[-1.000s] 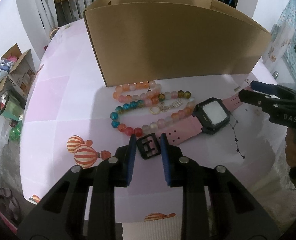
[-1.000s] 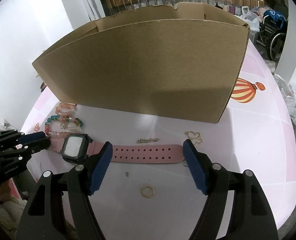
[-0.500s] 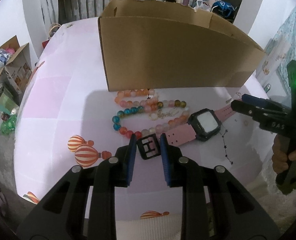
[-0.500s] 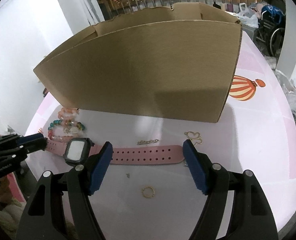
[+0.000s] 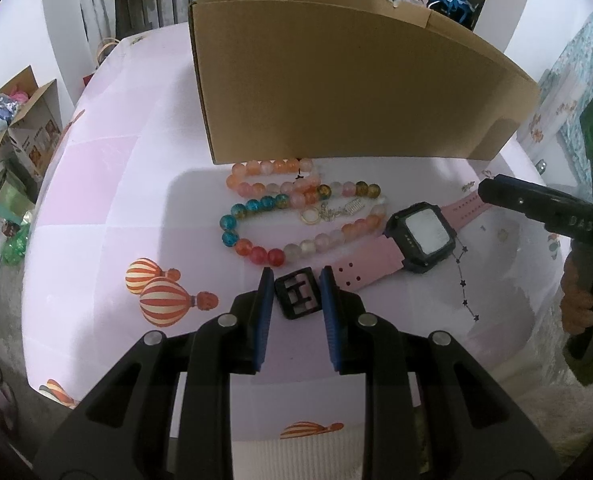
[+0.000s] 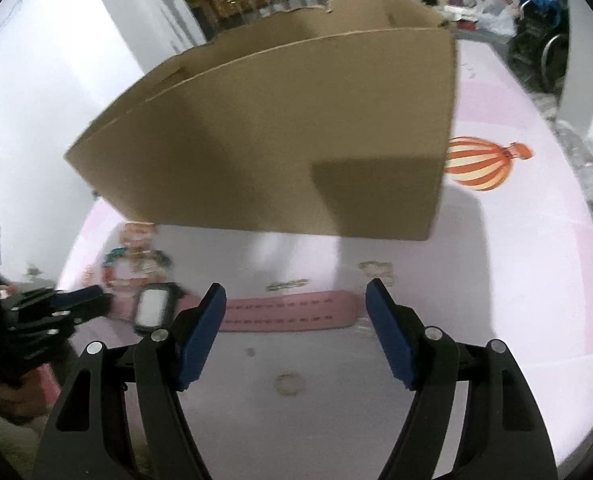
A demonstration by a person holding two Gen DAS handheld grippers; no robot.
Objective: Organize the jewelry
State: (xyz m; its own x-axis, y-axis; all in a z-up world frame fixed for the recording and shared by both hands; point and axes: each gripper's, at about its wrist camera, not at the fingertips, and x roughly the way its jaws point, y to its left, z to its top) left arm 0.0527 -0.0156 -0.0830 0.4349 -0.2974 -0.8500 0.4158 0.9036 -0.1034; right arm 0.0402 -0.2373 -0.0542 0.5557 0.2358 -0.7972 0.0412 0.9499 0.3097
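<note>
A pink-strapped watch with a black face (image 5: 424, 234) lies on the pink tablecloth (image 5: 108, 184). My left gripper (image 5: 295, 280) is shut on its black buckle (image 5: 298, 294), one blue pad on each side. My right gripper (image 6: 296, 304) is open, hovering over the holed end of the strap (image 6: 288, 314), which lies just beyond its fingertips; this view is blurred. The right gripper's tip (image 5: 492, 190) shows at the watch's far strap end. Coloured bead bracelets (image 5: 296, 208) lie in front of a tall open cardboard box (image 5: 336, 92).
A thin star chain (image 5: 464, 284) lies right of the watch. A gold ring (image 6: 288, 384), a short chain (image 6: 286, 285) and a gold charm (image 6: 376, 268) lie near the strap. The box (image 6: 276, 152) blocks the far side. Clutter stands on the floor at left.
The left gripper keeps its hold on the buckle while its view has swung slightly, and the box now sits further right. The right gripper has rolled a little and its view is now blurred.
</note>
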